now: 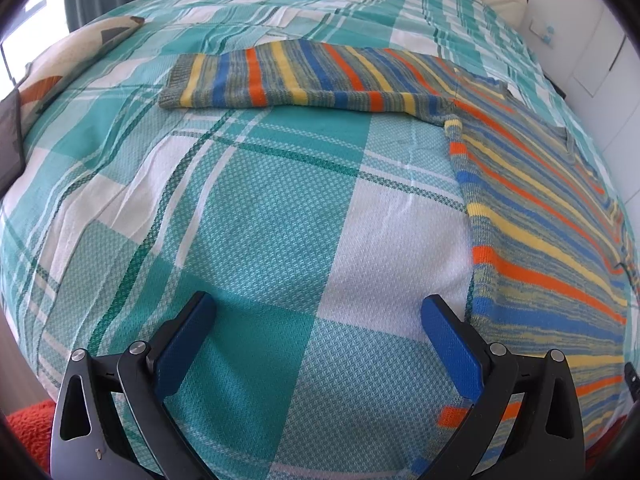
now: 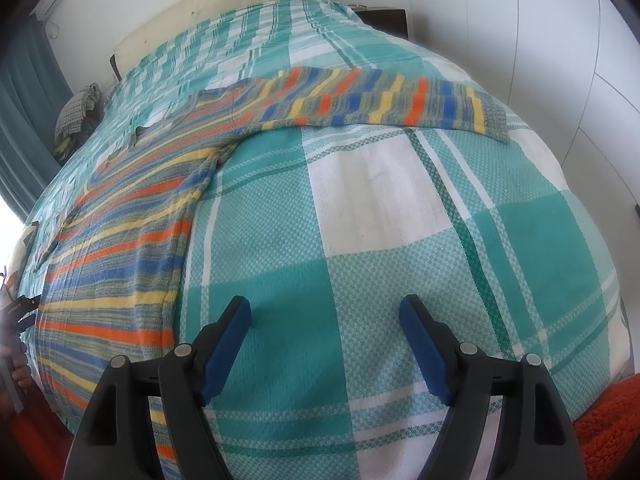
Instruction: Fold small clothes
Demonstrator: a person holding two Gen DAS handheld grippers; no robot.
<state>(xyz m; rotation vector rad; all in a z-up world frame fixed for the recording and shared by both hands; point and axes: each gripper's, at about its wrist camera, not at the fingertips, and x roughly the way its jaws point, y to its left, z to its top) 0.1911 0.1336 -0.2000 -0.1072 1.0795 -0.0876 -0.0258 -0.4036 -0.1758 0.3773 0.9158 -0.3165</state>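
A bedroom: plaid-covered bed (image 2: 400, 240) (cream headboard (image 2: 224, 12) behind).

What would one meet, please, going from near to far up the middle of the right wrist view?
Right gripper, jaws open → bare plaid bedspread → outstretched sleeve of the striped sweater → more bedspread → cream headboard cushion.

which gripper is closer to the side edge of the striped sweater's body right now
Left. The left gripper hovers open with its right finger almost at the striped sweater body's edge. The right gripper sits open over bare plaid bedspread, the sweater edge farther off its left side.
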